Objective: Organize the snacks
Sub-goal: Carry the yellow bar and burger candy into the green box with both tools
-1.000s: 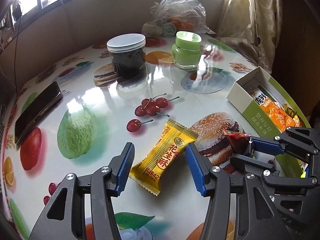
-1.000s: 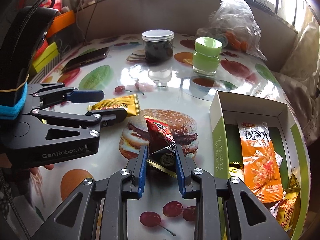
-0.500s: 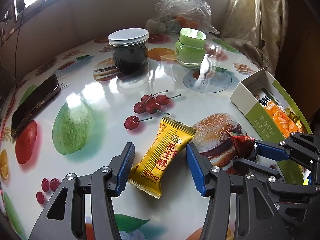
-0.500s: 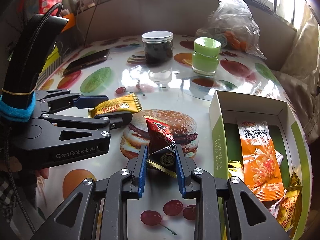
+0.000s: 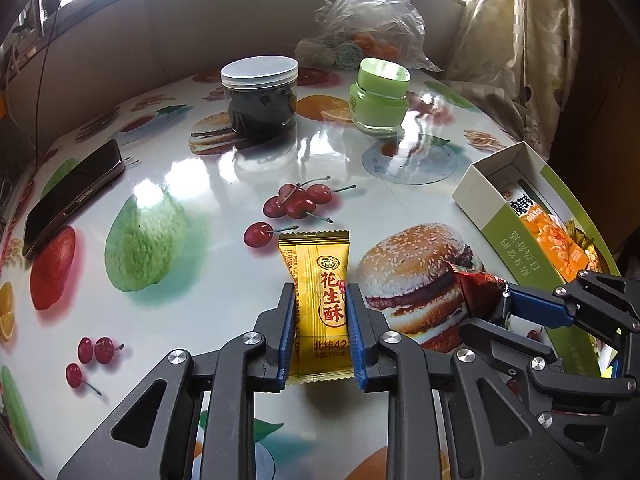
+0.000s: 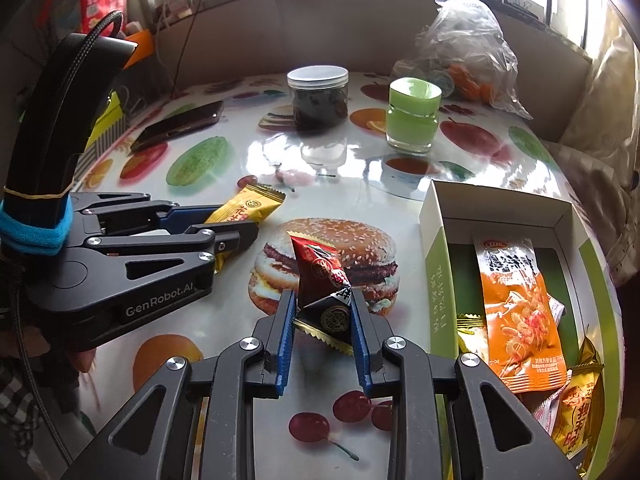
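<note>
A yellow snack packet lies on the printed table. My left gripper is closing its jaws, and the blue pads press both long sides of the packet. The right wrist view shows that packet sticking out past the left gripper. My right gripper is shut on a red and black snack packet over the burger print. That packet also shows at the right gripper in the left wrist view. To the right stands an open green and white box with an orange packet and other snacks inside.
A dark jar with a clear lid and a green jar stand at the back. Behind them is a plastic bag. A phone lies at the left edge. A curtain hangs at the right.
The left jaws have closed from wide open onto the yellow packet, which now lies straight between them. The right gripper and its red and black packet have kept still.
</note>
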